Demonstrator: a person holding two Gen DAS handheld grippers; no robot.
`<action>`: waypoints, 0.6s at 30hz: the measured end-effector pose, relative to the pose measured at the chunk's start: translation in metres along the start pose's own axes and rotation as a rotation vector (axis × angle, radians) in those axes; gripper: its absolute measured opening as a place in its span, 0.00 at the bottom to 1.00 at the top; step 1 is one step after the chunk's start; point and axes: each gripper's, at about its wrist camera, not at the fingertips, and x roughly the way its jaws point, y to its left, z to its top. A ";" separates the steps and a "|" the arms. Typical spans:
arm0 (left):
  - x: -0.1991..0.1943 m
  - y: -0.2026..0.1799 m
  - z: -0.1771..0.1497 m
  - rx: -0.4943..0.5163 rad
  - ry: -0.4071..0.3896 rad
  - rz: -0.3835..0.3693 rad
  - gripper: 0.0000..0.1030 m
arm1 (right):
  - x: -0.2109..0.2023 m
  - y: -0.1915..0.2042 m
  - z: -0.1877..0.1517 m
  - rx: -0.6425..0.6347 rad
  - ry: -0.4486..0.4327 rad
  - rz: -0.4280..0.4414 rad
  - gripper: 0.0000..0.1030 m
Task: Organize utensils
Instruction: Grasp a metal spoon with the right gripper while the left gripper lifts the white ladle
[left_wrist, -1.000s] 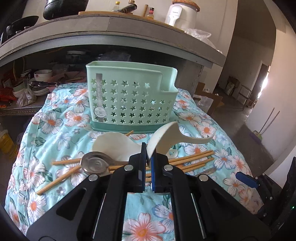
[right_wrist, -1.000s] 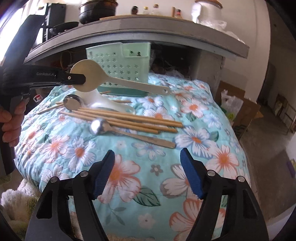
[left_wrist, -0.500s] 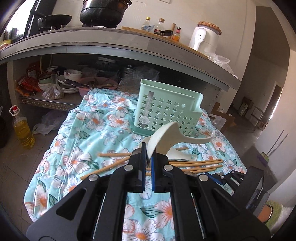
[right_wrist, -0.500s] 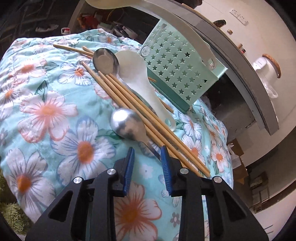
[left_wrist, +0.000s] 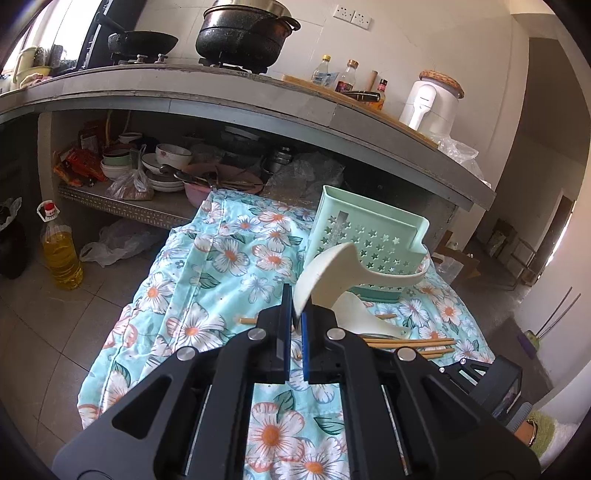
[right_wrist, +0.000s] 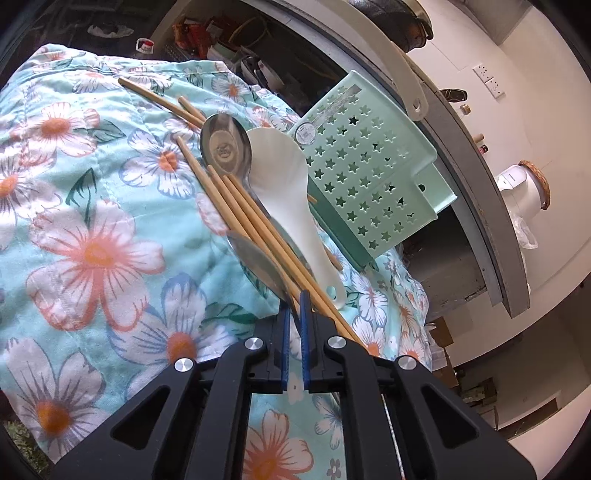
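My left gripper (left_wrist: 294, 321) is shut on the bowl edge of a white rice paddle (left_wrist: 332, 273), held above the flowered cloth (left_wrist: 221, 258) in front of the mint green star-holed utensil basket (left_wrist: 373, 236). That paddle's handle (right_wrist: 402, 74) crosses the top of the right wrist view. My right gripper (right_wrist: 294, 310) is down at the cloth, shut on the neck of a metal spoon (right_wrist: 255, 258). Beside it lie several wooden chopsticks (right_wrist: 251, 210), a second metal spoon (right_wrist: 225, 147) and a second white paddle (right_wrist: 284, 192). The basket (right_wrist: 369, 166) stands just behind them.
A concrete counter (left_wrist: 258, 99) with pots overhangs the basket, and a shelf of bowls (left_wrist: 159, 170) sits beneath it. An oil bottle (left_wrist: 61, 254) stands on the tiled floor at left. The cloth drops off at its left and near edges.
The right gripper's jaws went from wide open to shut, rolling and closing in on the near metal spoon. The left gripper drew back and left with the paddle, so the basket looks smaller.
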 end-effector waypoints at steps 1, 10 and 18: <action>-0.002 0.001 0.002 -0.001 -0.008 -0.001 0.03 | -0.002 -0.004 0.000 0.019 -0.001 0.007 0.05; -0.013 -0.004 0.053 0.057 -0.157 0.041 0.03 | -0.025 -0.052 0.004 0.260 -0.031 0.090 0.02; 0.012 -0.039 0.106 0.339 -0.190 0.239 0.03 | -0.036 -0.080 0.000 0.365 -0.062 0.115 0.02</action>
